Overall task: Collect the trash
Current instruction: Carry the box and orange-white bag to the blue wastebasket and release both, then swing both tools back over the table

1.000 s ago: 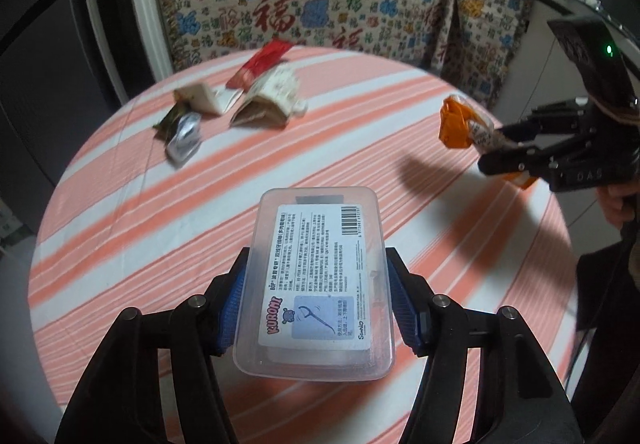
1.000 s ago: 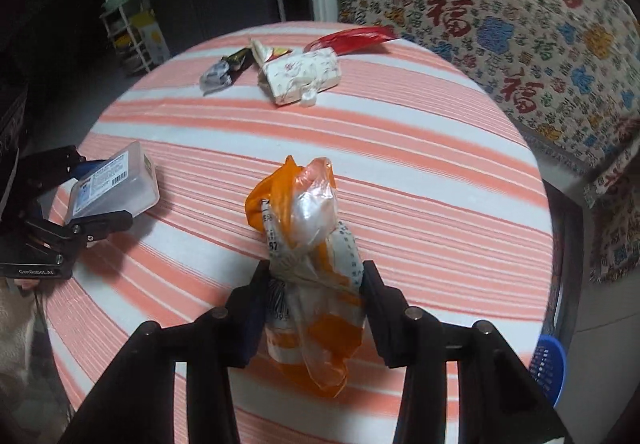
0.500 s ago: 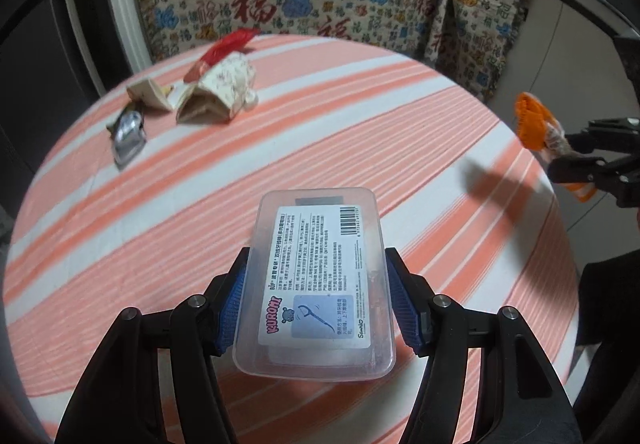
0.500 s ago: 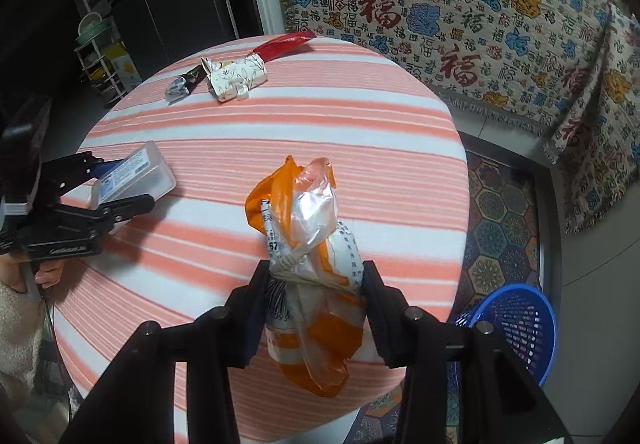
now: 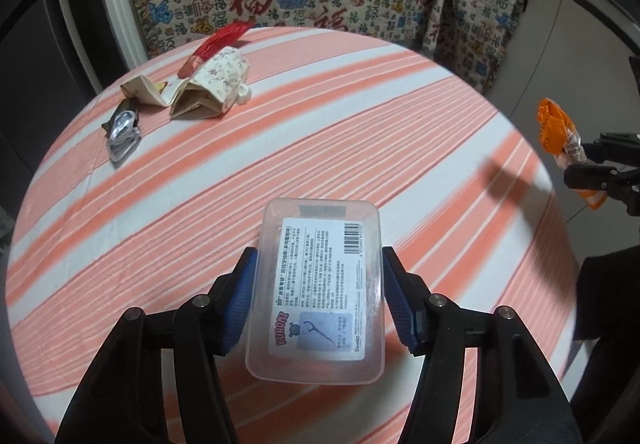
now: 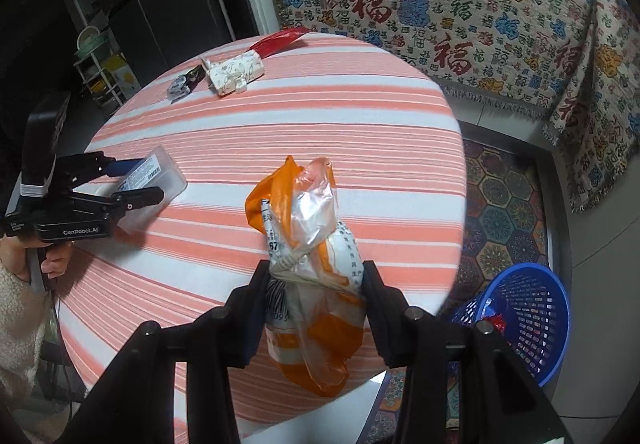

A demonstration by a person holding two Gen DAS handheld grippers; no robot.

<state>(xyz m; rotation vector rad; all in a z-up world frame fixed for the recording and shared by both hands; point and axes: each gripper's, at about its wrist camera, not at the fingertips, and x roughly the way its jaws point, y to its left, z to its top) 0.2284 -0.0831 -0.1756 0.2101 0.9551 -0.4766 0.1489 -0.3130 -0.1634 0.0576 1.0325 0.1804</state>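
My left gripper [image 5: 318, 264] holds a clear plastic floss-pick box [image 5: 320, 308] with a white label above the striped table [image 5: 320, 124]. Its jaws are closing, and the blue pads press the box's two long sides. From the right wrist view this gripper [image 6: 132, 180] and the box [image 6: 154, 172] are at the table's left side. My right gripper [image 6: 316, 276] is shut on a knotted orange and clear plastic bag [image 6: 304, 212], over the table's near right edge. In the left wrist view the bag [image 5: 554, 124] hangs past the table's right rim.
At the far side of the table lie a red wrapper [image 5: 218, 42], a floral paper packet [image 5: 216, 88], a beige wrapper [image 5: 142, 88] and a silver wrapper [image 5: 122, 130]. A blue mesh basket [image 6: 520, 320] stands on the floor to the right. A patterned cloth hangs behind.
My right gripper carried the bag from over the table's middle to its right edge, and the blue basket came into view. The left gripper shifted a little, with the box held throughout.
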